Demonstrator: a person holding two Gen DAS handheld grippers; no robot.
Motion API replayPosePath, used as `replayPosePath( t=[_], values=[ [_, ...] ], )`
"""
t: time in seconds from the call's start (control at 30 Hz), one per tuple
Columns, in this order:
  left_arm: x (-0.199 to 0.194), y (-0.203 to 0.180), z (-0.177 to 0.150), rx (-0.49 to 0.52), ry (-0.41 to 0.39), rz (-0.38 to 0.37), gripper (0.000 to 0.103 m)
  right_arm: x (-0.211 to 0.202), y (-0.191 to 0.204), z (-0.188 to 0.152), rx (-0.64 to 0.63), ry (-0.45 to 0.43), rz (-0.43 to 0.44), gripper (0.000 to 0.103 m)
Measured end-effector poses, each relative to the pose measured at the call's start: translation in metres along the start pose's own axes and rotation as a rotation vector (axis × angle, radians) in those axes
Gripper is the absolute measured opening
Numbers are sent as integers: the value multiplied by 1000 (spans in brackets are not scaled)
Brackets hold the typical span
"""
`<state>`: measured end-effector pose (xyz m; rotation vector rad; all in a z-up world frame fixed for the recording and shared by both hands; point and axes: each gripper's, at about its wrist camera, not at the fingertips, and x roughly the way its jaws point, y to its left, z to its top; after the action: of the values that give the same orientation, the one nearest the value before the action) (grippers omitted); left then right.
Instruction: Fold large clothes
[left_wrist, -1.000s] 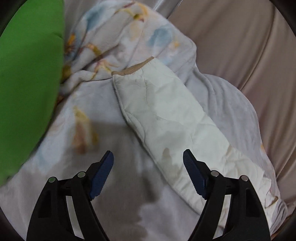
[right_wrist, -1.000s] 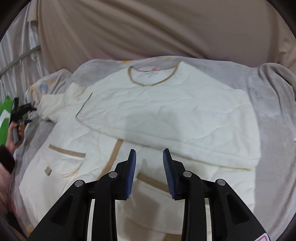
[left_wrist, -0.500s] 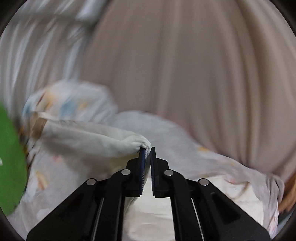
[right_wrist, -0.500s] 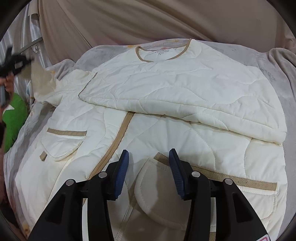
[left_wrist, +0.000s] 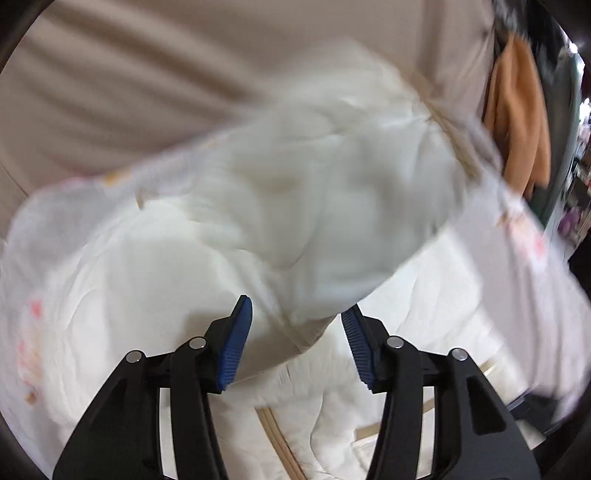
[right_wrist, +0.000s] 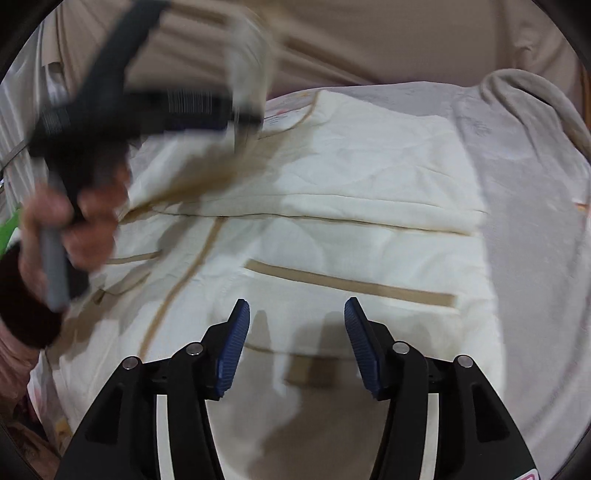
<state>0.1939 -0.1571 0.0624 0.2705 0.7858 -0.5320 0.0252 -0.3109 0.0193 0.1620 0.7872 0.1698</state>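
Observation:
A cream quilted jacket (right_wrist: 369, 184) with tan trim lies spread on a grey blanket, its right half folded over the front. My left gripper (left_wrist: 297, 332) hovers above it with its jaws opening. The blurred cream sleeve (left_wrist: 314, 206) hangs in front of them, its end between the tips, and neither pad presses on it. In the right wrist view that gripper (right_wrist: 243, 110) shows as a dark blur at the upper left, held by a person's hand (right_wrist: 70, 225). My right gripper (right_wrist: 297, 332) hangs over the lower pocket band (right_wrist: 351, 284), jaws opening with nothing between them.
The grey blanket (right_wrist: 535, 221) covers the bed around the jacket, bunched at the far right. A beige drape (right_wrist: 369, 37) stands behind. An orange cloth (left_wrist: 517, 110) hangs at the right. A sliver of green cushion (right_wrist: 9, 229) shows at the left edge.
My left gripper shut on the sleeve end, swung it fast across the jacket, and its jaws have parted again. My right gripper came closer to the jacket's lower part and spread wider.

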Motion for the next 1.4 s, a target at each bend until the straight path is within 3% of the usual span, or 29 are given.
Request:
replayPosePath(
  t=[0.1,0.17,0.2,0.27,0.4,0.47,0.63,0.67,0.7,0.73,0.77,0.87,0.97,1.03,1.07,1.17,1.23,1.33,1.4],
  values=[
    [2,12,-31,-4,42,14,55,-15,-23,3,26,-14,-41,57],
    [-15,40,-51,-32,28,27,71,-20,-36,13,48,-27,-38,59],
    [-22,46,-62,-46,19,40,74,-22,-41,21,61,-40,-30,61],
    [-45,77,-78,-65,1,117,78,-19,-48,43,78,-62,12,67],
    [-58,148,-107,-113,44,270,80,16,-64,89,146,-61,49,69],
    [-58,180,-122,-147,78,306,80,40,-73,106,198,-40,70,69],
    [-45,212,-138,-172,97,344,81,97,-84,137,296,3,66,69],
    [-43,215,-136,-184,91,344,77,104,-82,139,300,14,65,68],
    [-44,219,-133,-200,83,347,70,108,-79,141,295,20,70,50],
    [-47,224,-130,-214,76,344,54,112,-72,144,281,30,86,34],
    [-47,226,-124,-222,69,336,40,111,-64,147,260,35,89,8],
    [-58,236,-106,-256,20,321,21,58,-31,165,156,-149,144,6],
    [-76,239,-98,-271,-42,334,15,-10,-6,170,66,-347,196,5],
    [-73,241,-102,-278,-35,323,16,-30,-4,161,34,-403,175,5],
    [-64,241,-106,-273,-12,328,16,-23,-7,155,32,-379,137,5],
    [-32,241,-123,-276,84,322,16,46,-36,130,98,-139,-1,5],
    [-26,238,-129,-272,82,330,16,87,-58,106,159,-8,-22,5],
    [-30,232,-129,-256,85,343,16,96,-67,99,203,15,12,5],
    [-35,233,-130,-268,88,327,16,92,-63,102,176,21,-1,12]
  ],
)
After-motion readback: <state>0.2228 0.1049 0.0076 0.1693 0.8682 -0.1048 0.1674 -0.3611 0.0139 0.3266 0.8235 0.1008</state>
